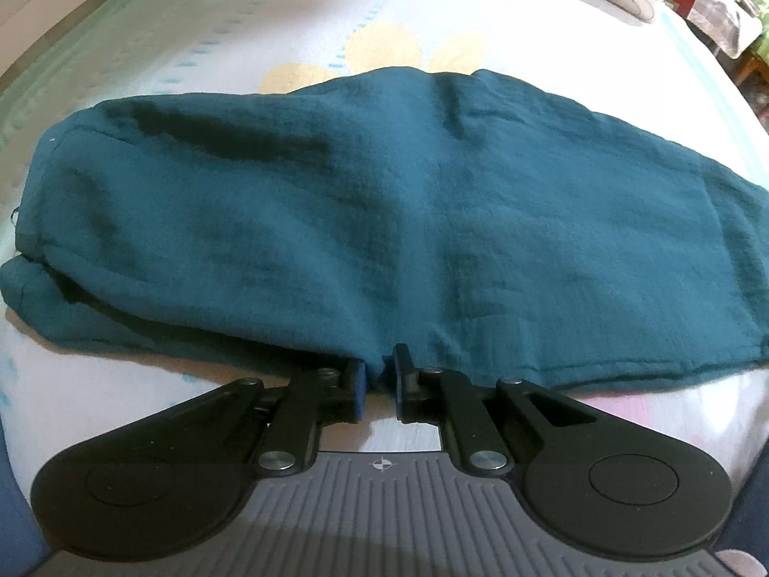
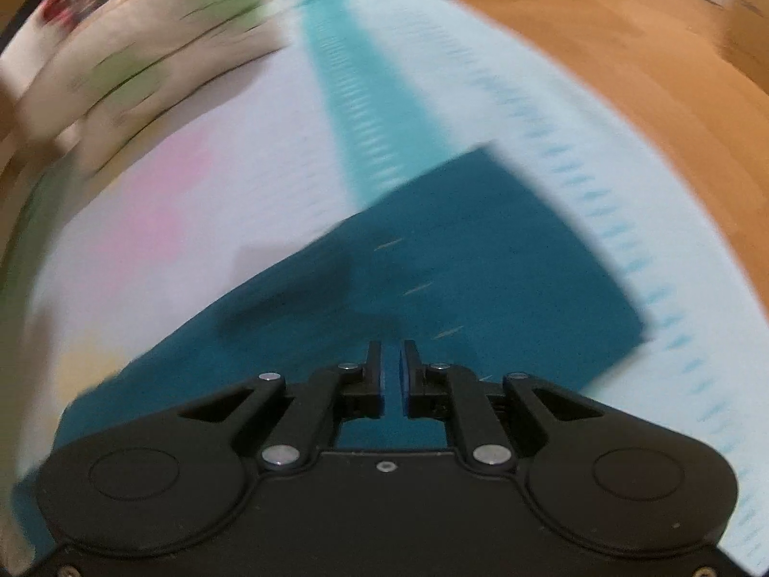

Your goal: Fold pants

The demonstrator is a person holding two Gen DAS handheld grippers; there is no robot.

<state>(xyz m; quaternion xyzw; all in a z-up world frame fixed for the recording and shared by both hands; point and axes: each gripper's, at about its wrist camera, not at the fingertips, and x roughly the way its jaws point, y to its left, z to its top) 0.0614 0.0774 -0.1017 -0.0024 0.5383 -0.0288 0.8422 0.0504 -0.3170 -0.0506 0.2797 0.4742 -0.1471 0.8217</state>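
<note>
The dark teal pants point(image 1: 384, 221) lie folded lengthwise across the bed, stretching left to right in the left wrist view. My left gripper point(image 1: 379, 375) is at their near edge, its jaws closed on a small bunch of the fabric. In the blurred right wrist view the pants point(image 2: 480, 259) lie flat under and ahead of my right gripper point(image 2: 393, 360). Its jaws stand nearly together with a narrow gap and nothing between them, hovering just above the cloth.
The bed sheet point(image 1: 288, 24) is white with yellow, pink and turquoise patterns. A floral pillow point(image 2: 134, 48) lies at the head of the bed. The wooden floor point(image 2: 649, 72) lies beyond the bed's edge.
</note>
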